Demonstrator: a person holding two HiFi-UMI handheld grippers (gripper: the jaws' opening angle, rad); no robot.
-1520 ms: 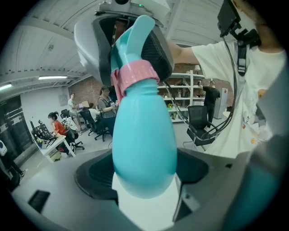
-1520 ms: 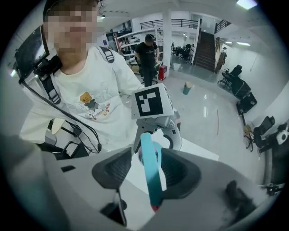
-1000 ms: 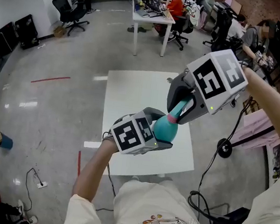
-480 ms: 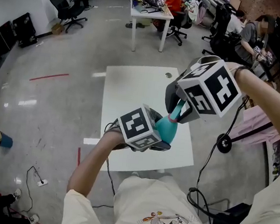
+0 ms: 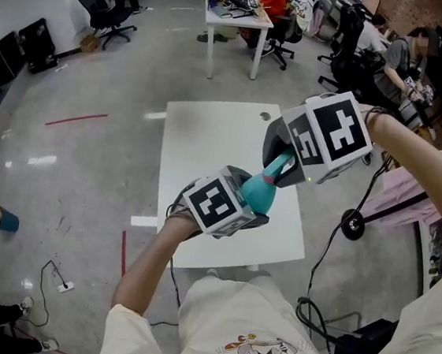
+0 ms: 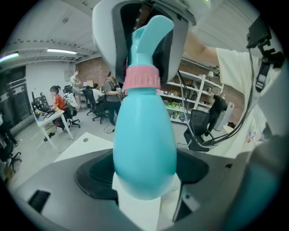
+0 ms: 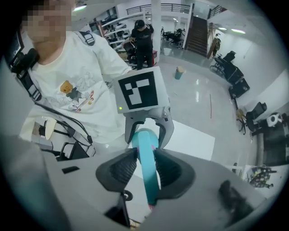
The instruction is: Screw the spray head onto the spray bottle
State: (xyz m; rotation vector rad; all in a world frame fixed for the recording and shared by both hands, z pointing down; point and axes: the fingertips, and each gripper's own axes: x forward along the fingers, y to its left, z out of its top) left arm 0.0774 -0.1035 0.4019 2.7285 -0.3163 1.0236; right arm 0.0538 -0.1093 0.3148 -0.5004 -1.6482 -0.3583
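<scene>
A teal spray bottle (image 5: 259, 198) (image 6: 144, 144) is held in the air over the white table (image 5: 209, 143). My left gripper (image 5: 243, 206) (image 6: 145, 178) is shut on the bottle's round body. A pink collar (image 6: 142, 81) sits at the bottle's neck, with the teal spray head (image 5: 279, 167) (image 6: 151, 34) (image 7: 147, 167) above it. Coming down from above, my right gripper (image 5: 283, 165) (image 7: 147, 168) is shut on the spray head, a pad on either side. The left gripper's marker cube (image 7: 140, 94) shows beyond the head in the right gripper view.
A desk (image 5: 235, 21) with office chairs and seated people stands behind the table. A cable with a round black part (image 5: 352, 225) hangs beside the table's right edge. A small blue thing (image 5: 3, 221) lies on the floor at the left.
The right gripper has sunk a little and rolled, its cube showing a different face. The left gripper has rolled slightly. Bottle and spray head stay gripped between them.
</scene>
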